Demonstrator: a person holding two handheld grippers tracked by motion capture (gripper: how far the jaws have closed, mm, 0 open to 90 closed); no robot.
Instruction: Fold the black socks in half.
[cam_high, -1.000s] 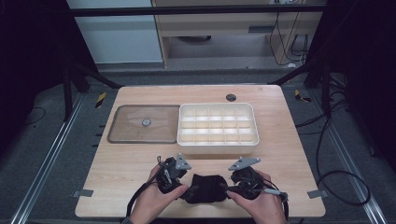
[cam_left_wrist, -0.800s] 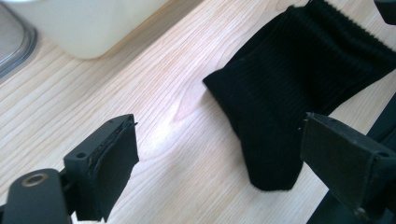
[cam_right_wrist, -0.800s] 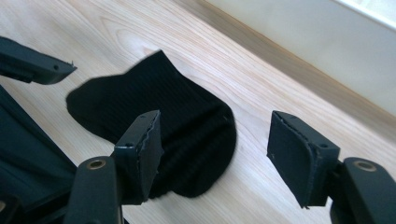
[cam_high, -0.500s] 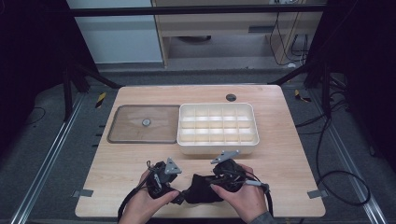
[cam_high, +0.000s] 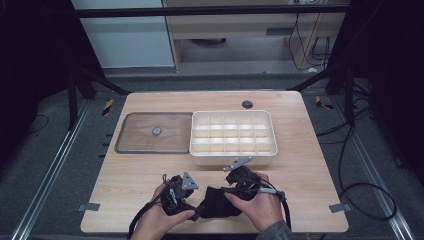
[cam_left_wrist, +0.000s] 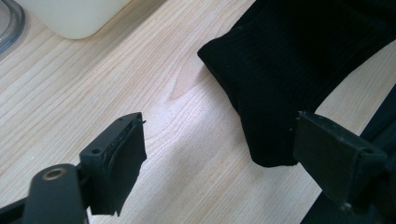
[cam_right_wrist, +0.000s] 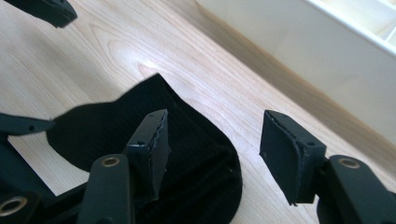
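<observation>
Between both grippers, black sock (cam_high: 218, 201), tabletop

Each hand-held gripper is black: the left hand-held gripper (cam_high: 176, 192) and right hand-held gripper (cam_high: 243, 176) carry grey three-cornered plates and trailing black cables. Their flat rectangular jaws show small screw holes and brass-coloured pivot rivets. A grey sleeve (cam_high: 274, 231) covers the right wrist.

The black cloth (cam_high: 216, 202) lies half hidden under both hands; its shape is unclear.

Black cloth (cam_left_wrist: 299, 70) between spread tool (cam_left_wrist: 217, 154) jaws.
</observation>
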